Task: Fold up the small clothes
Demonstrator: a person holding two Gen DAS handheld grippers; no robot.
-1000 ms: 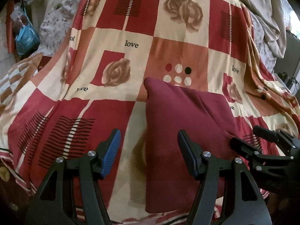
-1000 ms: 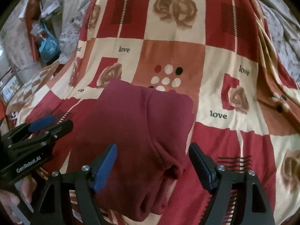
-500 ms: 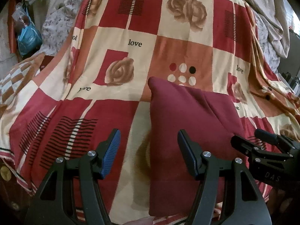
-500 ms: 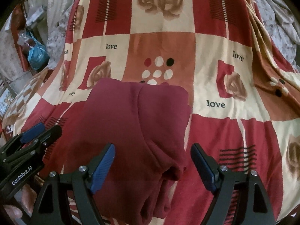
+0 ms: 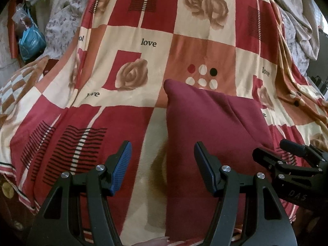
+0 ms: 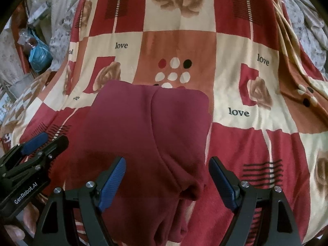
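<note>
Garment: I see a maroon garment [image 6: 147, 135] lying folded on the patterned blanket [image 6: 256, 135], near its front edge, with a lengthwise seam or fold line running down its middle.
Garment, near end: in my right wrist view the cloth bunches into a rumpled lump just ahead of my right fingers.
Left gripper [image 5: 163, 164]: my jaws stand wide apart and hold nothing; they hover over the garment's left edge, the left finger over blanket, the right finger over maroon cloth.
Right gripper [image 6: 167, 182]: my jaws are spread wide as well, empty, straddling the bunched near end of the garment.
Blanket: red, cream and orange squares with roses, dots and the word "love".
Far left: a blue plastic bag [image 5: 30, 41] sits beyond the blanket's edge.
</note>
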